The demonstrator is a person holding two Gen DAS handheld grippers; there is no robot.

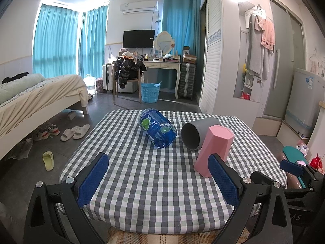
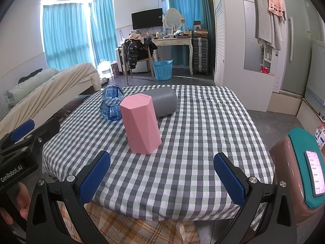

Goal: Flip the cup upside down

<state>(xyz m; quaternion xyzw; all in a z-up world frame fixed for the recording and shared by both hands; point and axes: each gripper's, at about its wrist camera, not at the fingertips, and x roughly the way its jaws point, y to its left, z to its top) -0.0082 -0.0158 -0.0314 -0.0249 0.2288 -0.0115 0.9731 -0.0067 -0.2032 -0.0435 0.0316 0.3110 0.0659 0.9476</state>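
Three cups are on the checked table (image 1: 142,172). A pink faceted cup (image 1: 213,148) stands with its closed end up (image 2: 142,124). A grey cup (image 1: 195,134) lies on its side behind it, mouth toward the left wrist camera, also in the right wrist view (image 2: 164,101). A clear blue cup (image 1: 157,128) lies on its side to the left (image 2: 111,104). My left gripper (image 1: 160,180) is open and empty near the table's front edge. My right gripper (image 2: 162,178) is open and empty, in front of the pink cup.
A bed (image 1: 36,97) stands to the left, with slippers (image 1: 75,132) on the floor. A chair with a jacket (image 1: 128,73), a blue basket (image 1: 150,91) and a dresser (image 1: 162,65) are behind. A phone on a teal stool (image 2: 314,170) is at the right.
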